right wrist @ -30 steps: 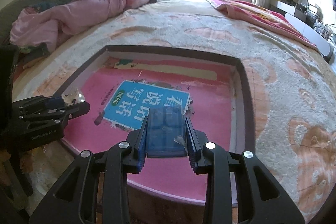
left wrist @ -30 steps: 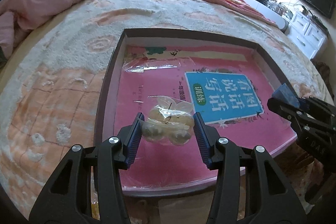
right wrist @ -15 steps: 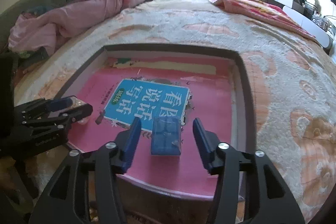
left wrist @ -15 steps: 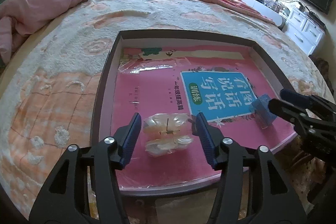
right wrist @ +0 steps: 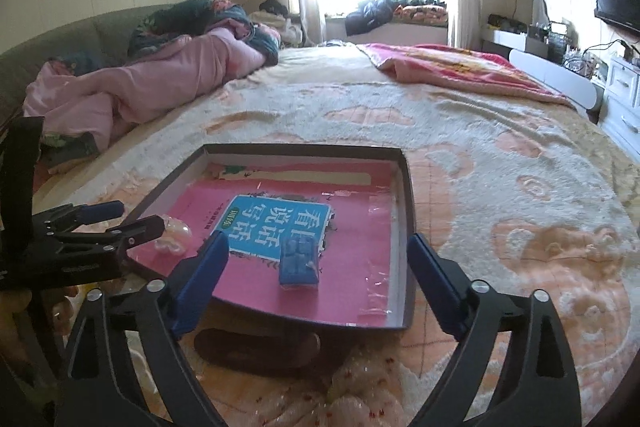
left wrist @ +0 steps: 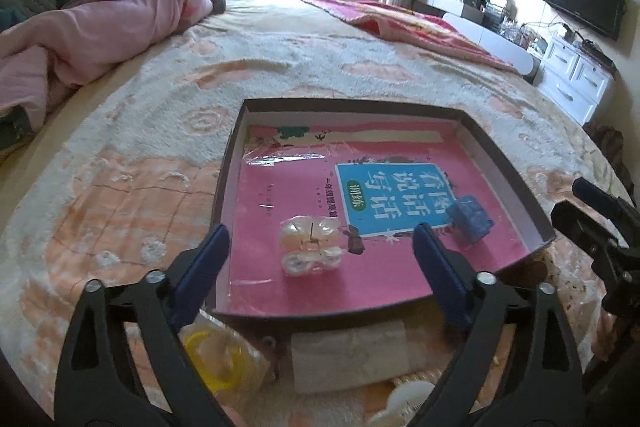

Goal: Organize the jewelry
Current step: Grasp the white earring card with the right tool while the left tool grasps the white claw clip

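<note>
A clear bag of pale bead jewelry [left wrist: 311,245] lies in a dark shallow box tray [left wrist: 508,167] lined with a pink book cover. A small blue plastic case [left wrist: 469,217] lies at the tray's right front; it also shows in the right wrist view [right wrist: 299,263]. My left gripper [left wrist: 320,273] is open and empty, pulled back above the tray's front edge. My right gripper [right wrist: 318,277] is open and empty, just behind the blue case. The bead bag [right wrist: 174,235] shows at the left of the right wrist view.
The tray sits on a bed with a fuzzy peach-and-cream blanket [left wrist: 160,131]. More bagged jewelry [left wrist: 218,351] and a white packet [left wrist: 352,355] lie in front of the tray. A pink quilt [right wrist: 160,83] is heaped at the far left. A white dresser [left wrist: 576,79] stands at right.
Both grippers opened, let go of the bead bag and the blue case onto the tray, and drew back and up.
</note>
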